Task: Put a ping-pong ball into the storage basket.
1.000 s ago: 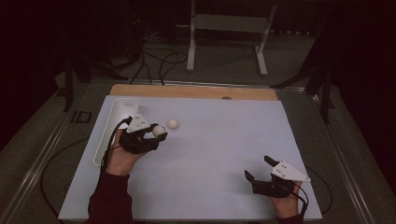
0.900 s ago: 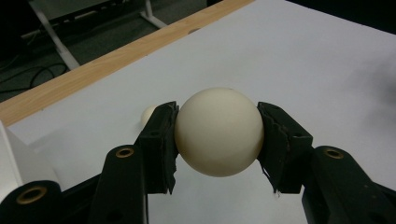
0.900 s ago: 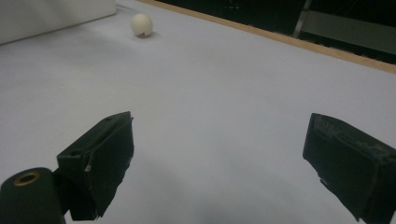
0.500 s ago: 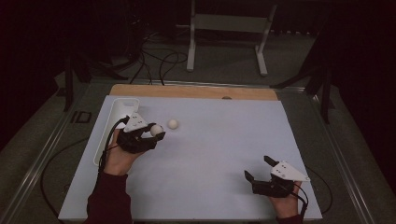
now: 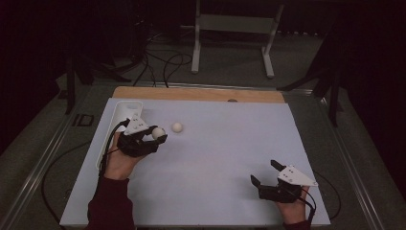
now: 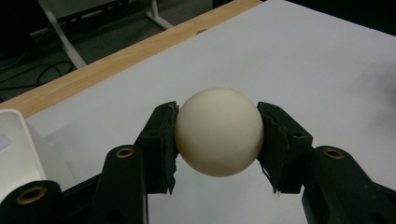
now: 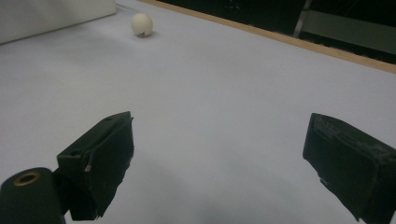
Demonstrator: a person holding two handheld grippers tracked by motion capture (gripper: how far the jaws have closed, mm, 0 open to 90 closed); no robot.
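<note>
your left gripper [image 5: 154,135] is clamped on a white ball [image 6: 218,132] just beside the white tray [image 5: 119,115] at the table's [image 5: 230,143] left. your right gripper [image 5: 266,173] rests near the front right, jaws apart around nothing. a second ball [image 5: 177,127] lies near the held one.

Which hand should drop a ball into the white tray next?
Left. The left gripper is already shut on one ball, right beside the white tray. The right gripper is open, holding nothing, at the table's near right corner, far from both.
</note>
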